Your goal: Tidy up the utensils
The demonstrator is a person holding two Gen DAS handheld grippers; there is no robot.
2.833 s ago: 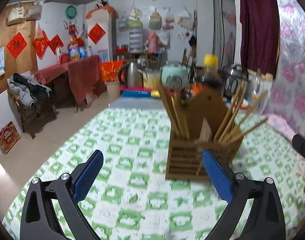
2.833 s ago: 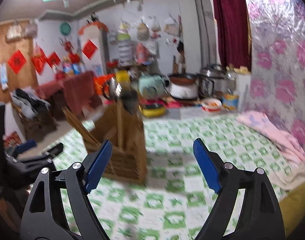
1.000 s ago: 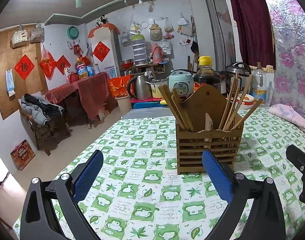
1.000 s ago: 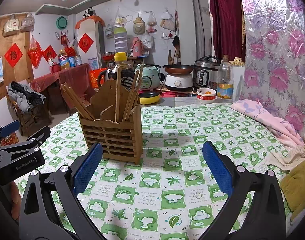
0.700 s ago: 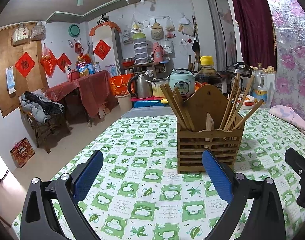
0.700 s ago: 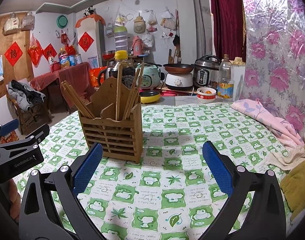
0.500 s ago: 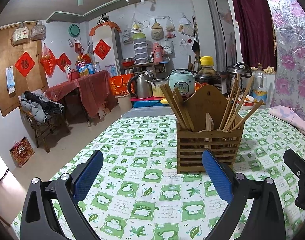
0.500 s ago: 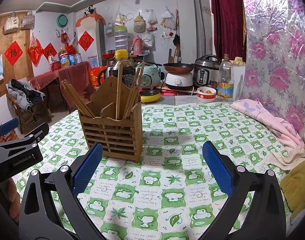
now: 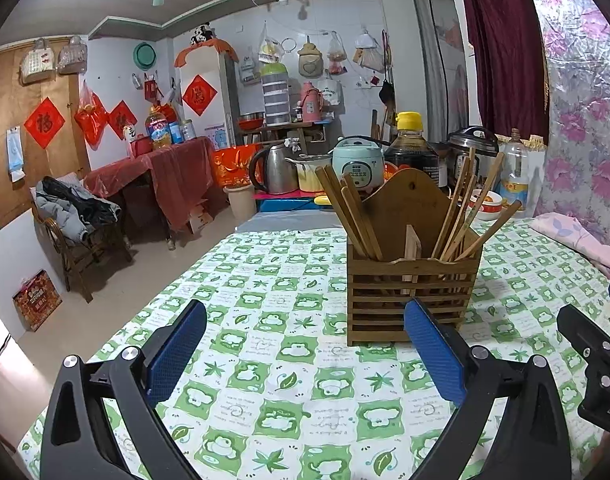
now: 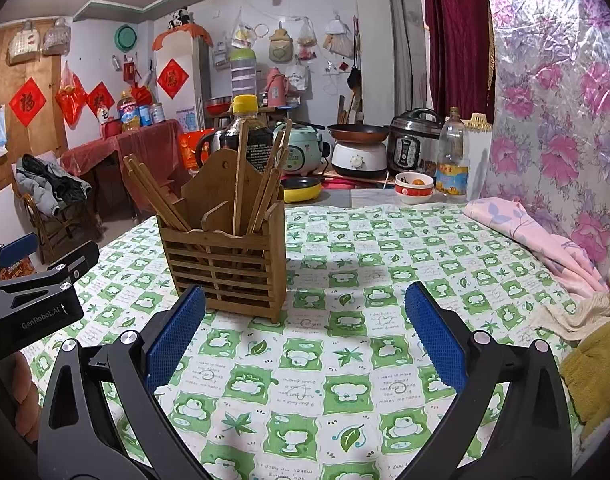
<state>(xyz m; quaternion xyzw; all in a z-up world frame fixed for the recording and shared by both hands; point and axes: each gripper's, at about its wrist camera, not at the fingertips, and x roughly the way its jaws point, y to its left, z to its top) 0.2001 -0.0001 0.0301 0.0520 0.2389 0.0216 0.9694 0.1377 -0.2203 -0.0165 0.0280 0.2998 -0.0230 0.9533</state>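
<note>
A slatted wooden utensil holder [image 9: 409, 292] stands upright on the green-and-white checked tablecloth [image 9: 265, 304]. Several wooden chopsticks [image 9: 351, 210] lean in its left compartment and several more chopsticks [image 9: 463, 208] in its right one. My left gripper [image 9: 305, 344] is open and empty, low over the cloth in front of the holder, whose base sits just behind the right finger. In the right wrist view the holder [image 10: 227, 264] is ahead and to the left of my right gripper [image 10: 305, 340], which is open and empty. Each gripper shows at the other view's edge.
A dark sauce bottle [image 9: 409, 148], rice cookers [image 10: 301, 150], a pan [image 10: 359, 132] and a bowl [image 10: 415, 186] crowd the counter behind the table. A pink cloth [image 10: 533, 236] lies along the table's right side. A chair with clothes [image 9: 73, 224] stands on the floor at left.
Both views have steadied and pulled back slightly from the holder since the blurred early frames. In the last second almost nothing moves. Both grippers stay open.
</note>
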